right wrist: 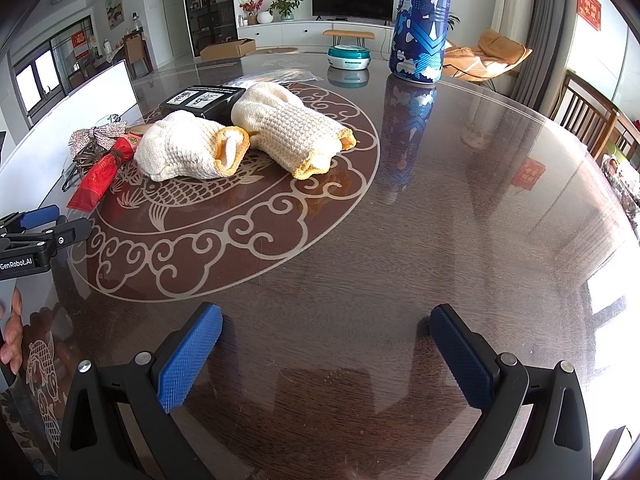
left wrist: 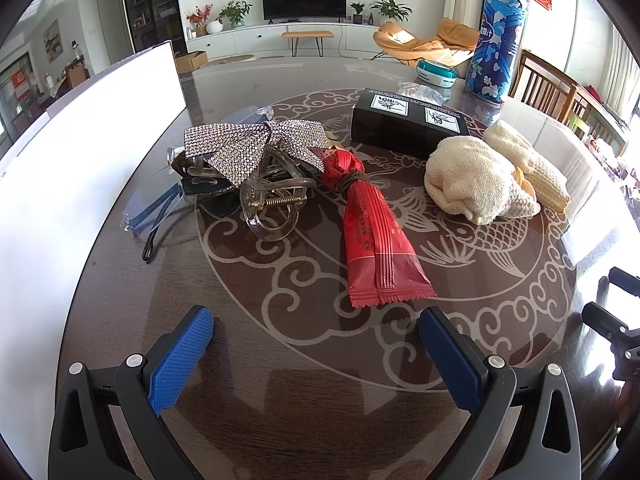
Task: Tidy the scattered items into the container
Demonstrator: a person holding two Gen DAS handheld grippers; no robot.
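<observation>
In the left wrist view my left gripper [left wrist: 316, 320] is open just above the table, nothing between its blue pads. Ahead of it lie a red snack packet [left wrist: 372, 232], a rhinestone bow clip [left wrist: 256, 144] over a clear claw clip [left wrist: 272, 208], and glasses [left wrist: 156, 208]. Two cream knitted pieces [left wrist: 472, 180] rest to the right, by a black box [left wrist: 404, 120]. The white container [left wrist: 88, 140] stands at the left. My right gripper [right wrist: 326, 316] is open over bare table; the knitted pieces [right wrist: 188, 148] lie far ahead to its left, the red packet [right wrist: 100, 180] beyond them.
A tall blue canister [right wrist: 422, 20] and a teal round tin [right wrist: 348, 56] stand at the table's far side. Wooden chairs [right wrist: 588, 120] line the right edge. A hand [right wrist: 12, 328] holds the left gripper [right wrist: 60, 222] at the left edge. The table's right half is glossy and reflective.
</observation>
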